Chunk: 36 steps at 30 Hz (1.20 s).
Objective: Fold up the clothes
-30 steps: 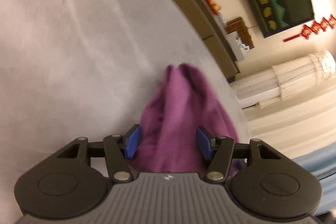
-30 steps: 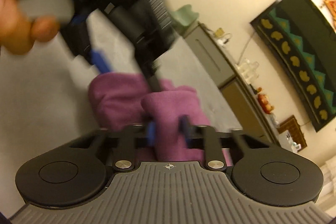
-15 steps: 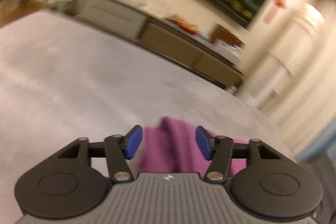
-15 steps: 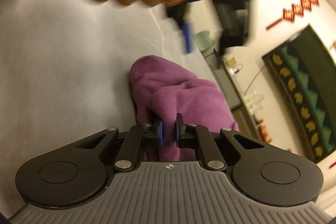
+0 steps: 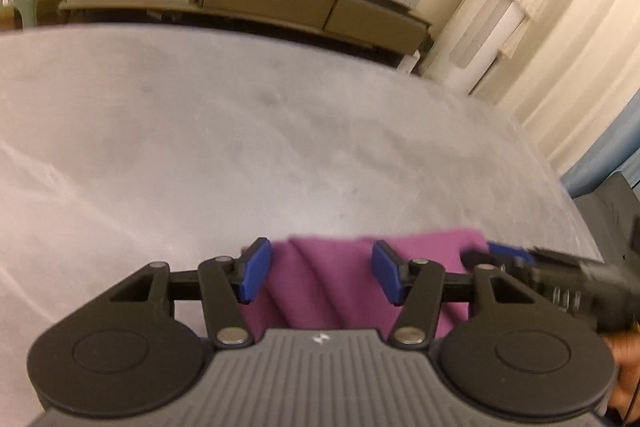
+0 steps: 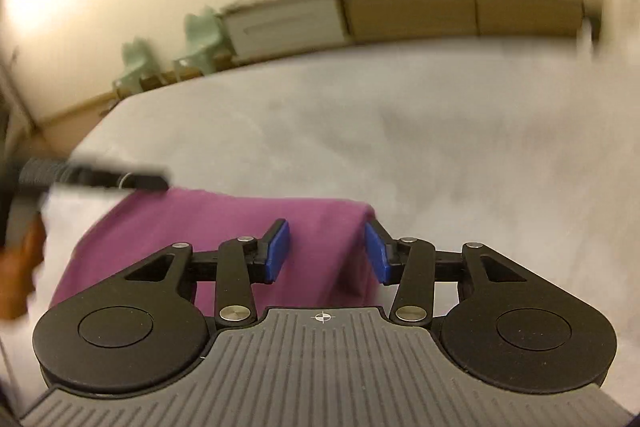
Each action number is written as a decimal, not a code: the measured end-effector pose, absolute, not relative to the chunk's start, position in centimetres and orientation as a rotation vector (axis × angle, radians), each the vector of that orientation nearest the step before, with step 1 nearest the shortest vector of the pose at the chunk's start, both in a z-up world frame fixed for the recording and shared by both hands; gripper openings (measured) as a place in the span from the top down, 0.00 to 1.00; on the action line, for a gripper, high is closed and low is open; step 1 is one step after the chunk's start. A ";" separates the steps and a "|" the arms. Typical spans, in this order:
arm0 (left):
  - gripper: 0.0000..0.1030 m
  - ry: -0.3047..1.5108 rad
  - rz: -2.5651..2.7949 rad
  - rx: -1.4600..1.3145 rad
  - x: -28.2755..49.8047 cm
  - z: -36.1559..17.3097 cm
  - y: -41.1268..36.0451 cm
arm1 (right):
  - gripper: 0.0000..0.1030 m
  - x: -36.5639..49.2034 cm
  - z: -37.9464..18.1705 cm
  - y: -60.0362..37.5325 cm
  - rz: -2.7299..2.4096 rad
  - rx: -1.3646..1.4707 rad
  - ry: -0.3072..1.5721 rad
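1. My left gripper [image 5: 319, 275] has its jaws apart over the purple fleece garment [image 5: 340, 287], gripping nothing.
2. My right gripper [image 6: 325, 255] is likewise spread wide, straddling the garment's folded right edge.
3. The garment lies on the grey cloth-covered bench [image 5: 280, 131]; its near part is hidden behind both gripper bodies.
4. The right-wrist view is motion-blurred.

Both grippers same build. Left gripper [image 5: 318, 277]: grey ribbed body w/ small white logo at 12 o'clock of its top edge, two black round side discs, black linkage arms w/ silver rivets, blue flat pads [image 5: 256, 275]. Right gripper [image 6: 326, 253]: identical grey/black, crosshair mark on body, blue pads [image 6: 276, 253], silver screws. Hand at 9 o'clock too blurred to tell sleeve.
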<state>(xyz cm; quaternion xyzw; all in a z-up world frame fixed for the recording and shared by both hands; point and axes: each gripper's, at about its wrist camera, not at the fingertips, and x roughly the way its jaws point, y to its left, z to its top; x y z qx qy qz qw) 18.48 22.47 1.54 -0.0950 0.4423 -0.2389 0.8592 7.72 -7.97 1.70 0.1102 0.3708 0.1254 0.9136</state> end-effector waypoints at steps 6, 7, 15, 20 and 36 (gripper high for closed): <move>0.73 0.924 -0.519 -0.252 19.1 0.1 22.7 | 0.83 11.5 1.5 -7.4 0.271 0.284 0.763; 0.76 0.920 -0.514 -0.258 18.9 0.1 22.8 | 0.86 11.8 1.7 -7.5 0.271 0.281 0.759; 0.93 0.875 -0.425 -0.322 16.9 1.4 23.4 | 0.95 11.1 2.5 -8.0 0.221 0.261 0.708; 1.00 0.871 -0.365 -0.273 16.0 1.4 23.4 | 0.95 10.3 2.1 -10.2 0.177 0.462 0.702; 0.69 0.739 -0.528 -0.059 8.0 2.2 18.8 | 0.75 0.4 3.0 -4.9 0.393 -0.047 0.628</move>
